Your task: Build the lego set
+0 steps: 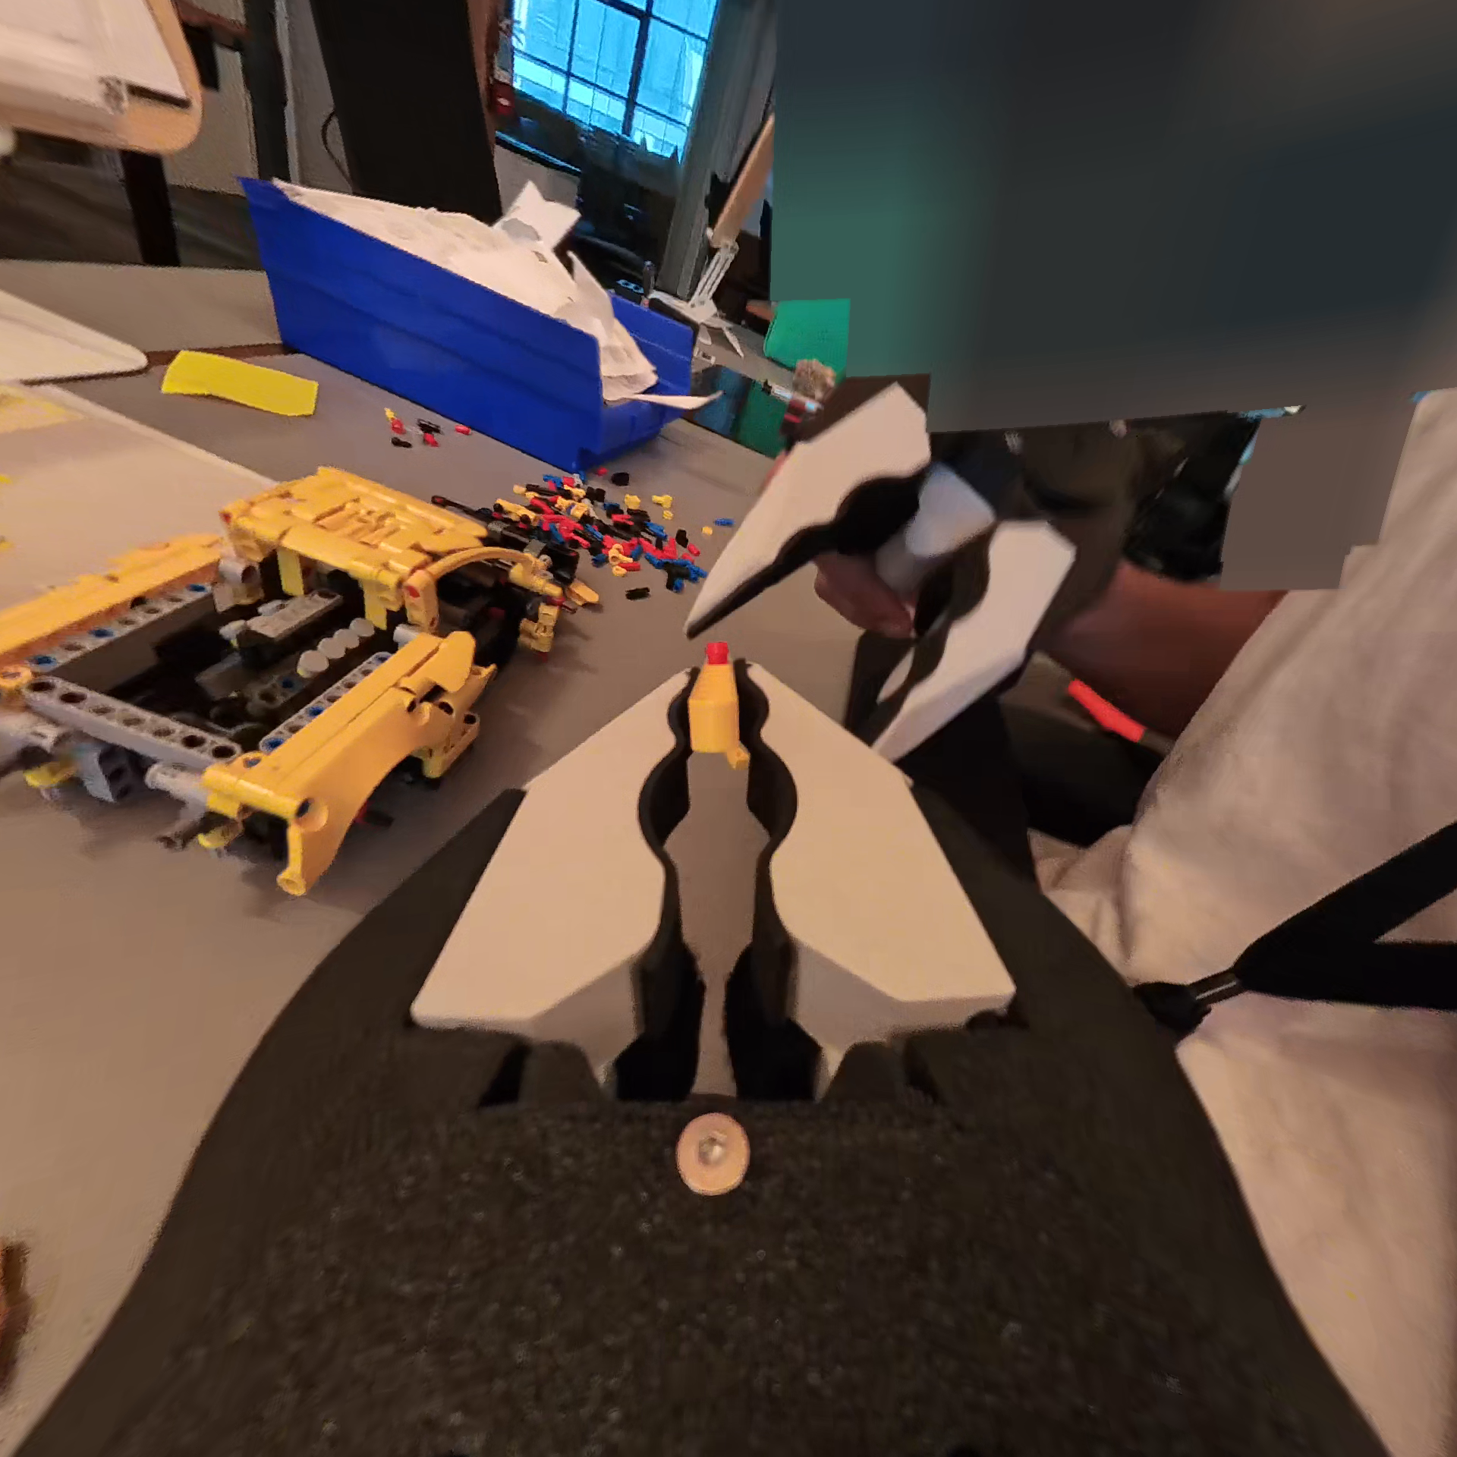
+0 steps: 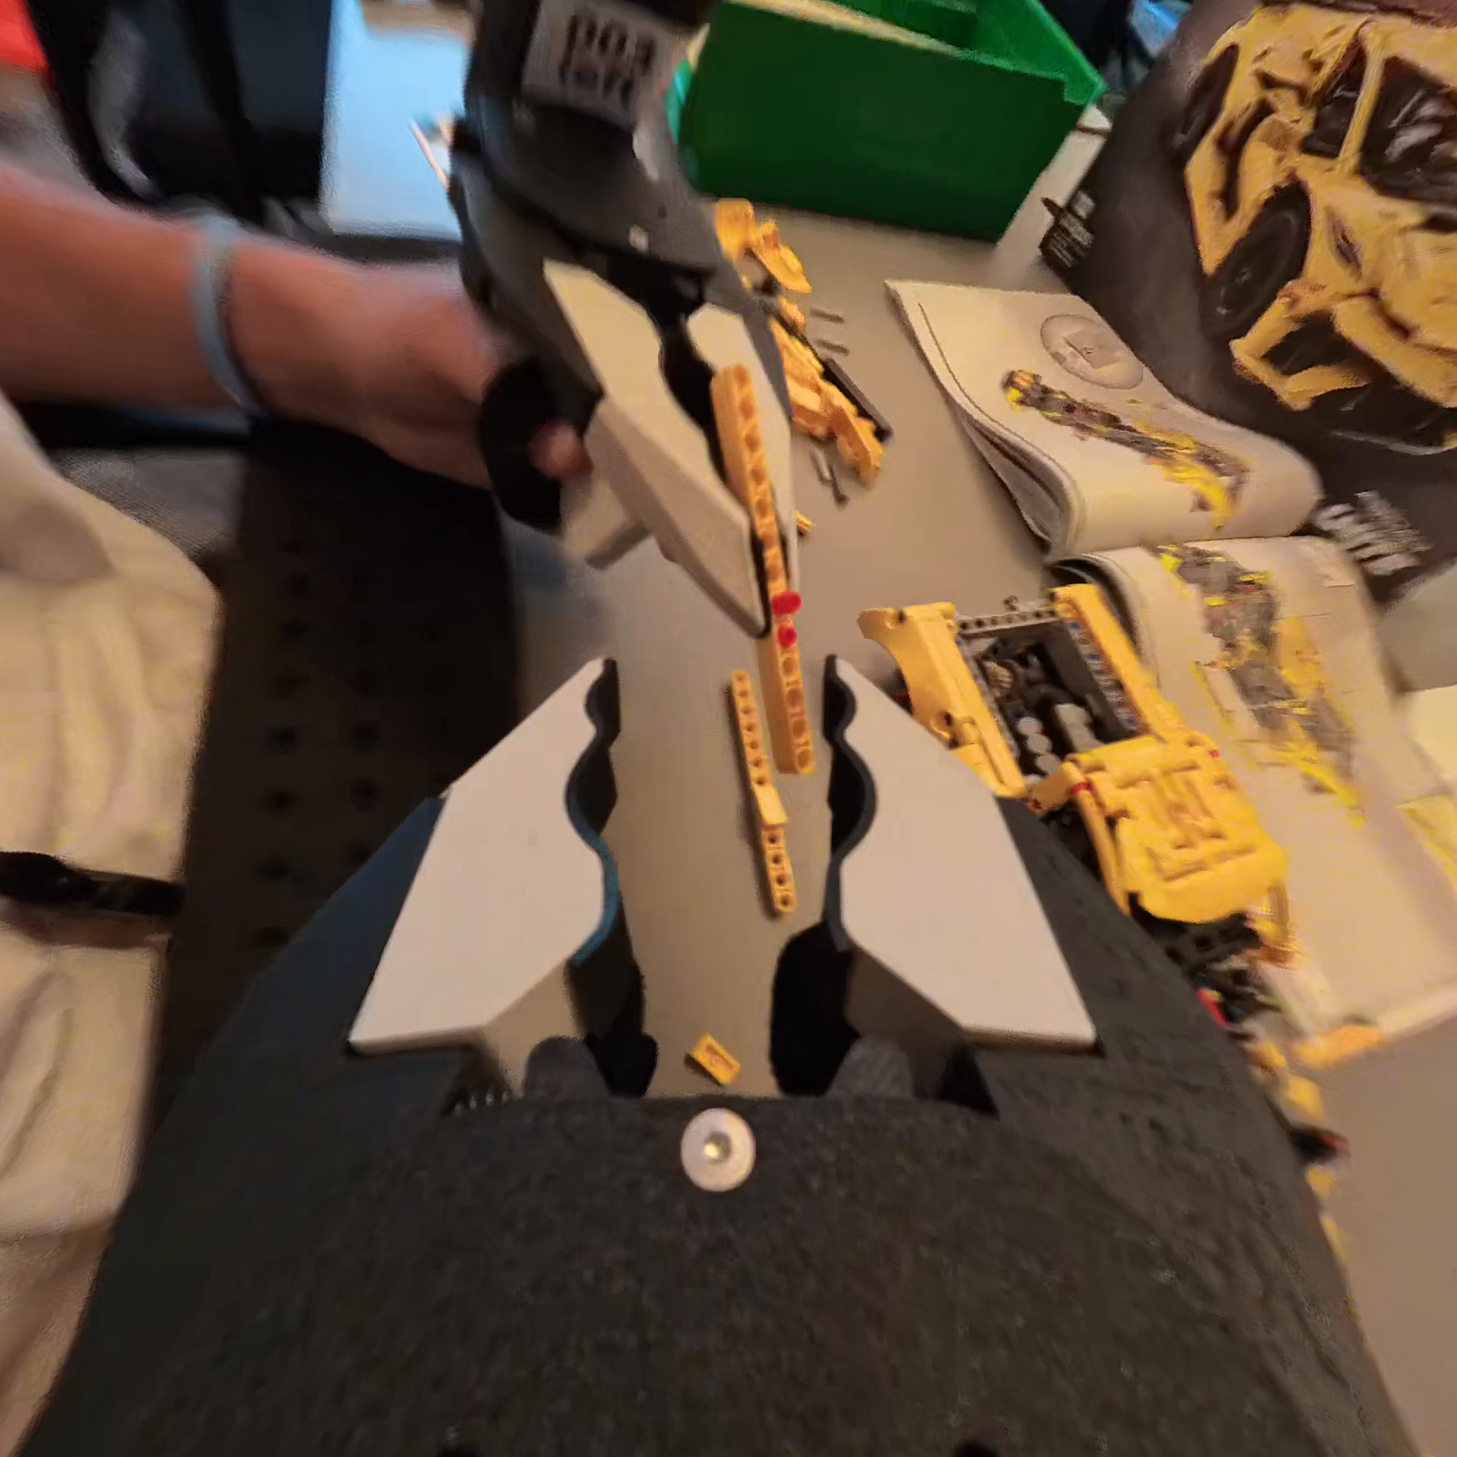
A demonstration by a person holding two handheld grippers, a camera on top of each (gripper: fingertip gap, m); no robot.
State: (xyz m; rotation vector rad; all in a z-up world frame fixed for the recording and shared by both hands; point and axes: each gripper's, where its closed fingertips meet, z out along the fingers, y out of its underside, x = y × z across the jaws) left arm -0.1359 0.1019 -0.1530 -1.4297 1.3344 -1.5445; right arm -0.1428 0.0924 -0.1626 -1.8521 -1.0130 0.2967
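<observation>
Soft, even indoor light; a window (image 1: pixel 615 71) glows blue-white at the top of my left view. Shadows on the worktop (image 1: pixel 158 985) are faint. My right view is smeared by motion blur, worst at the booklet (image 2: pixel 1104 441). Both views bend strongly at the edges.

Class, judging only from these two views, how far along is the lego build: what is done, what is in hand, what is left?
Done: the yellow chassis is partly assembled. In hand: the left gripper clamps a yellow beam with red pins; the right gripper is open. Left: loose pins and another beam lie unused on the table.
</observation>
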